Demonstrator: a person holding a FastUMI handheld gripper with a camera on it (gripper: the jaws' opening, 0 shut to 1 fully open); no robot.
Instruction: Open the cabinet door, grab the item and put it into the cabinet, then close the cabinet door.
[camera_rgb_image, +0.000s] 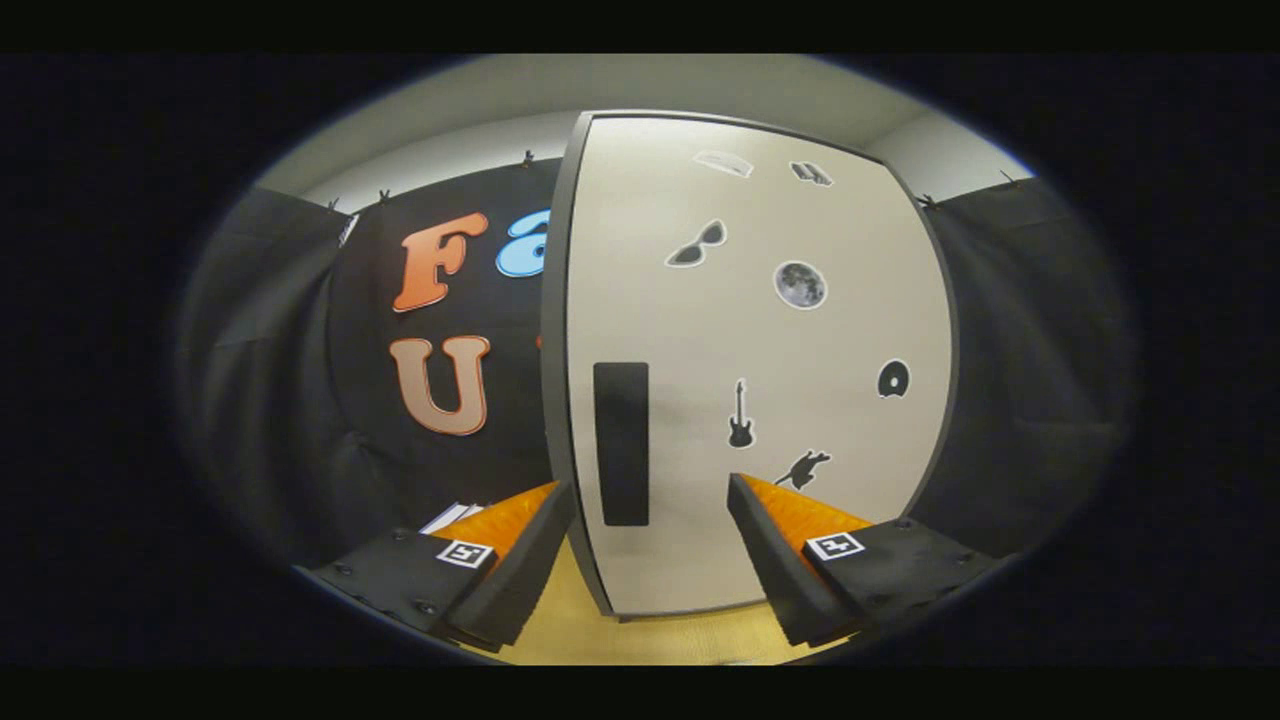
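Observation:
A tall white cabinet (760, 350) with a dark frame stands on the table straight ahead of me, its door closed. Several small stickers dot the door. A black vertical handle (621, 443) sits low near the door's left edge. My gripper (650, 490) is open, its two fingers spread wide just in front of the door. The handle lies in the gap between the fingers, closer to the left finger (535, 545), a little beyond the tips. Nothing is held.
The cabinet rests on a pale yellow tabletop (640, 635). A small white object (452, 516) peeks out behind the left finger. Black cloth walls close the booth at left, behind and right.

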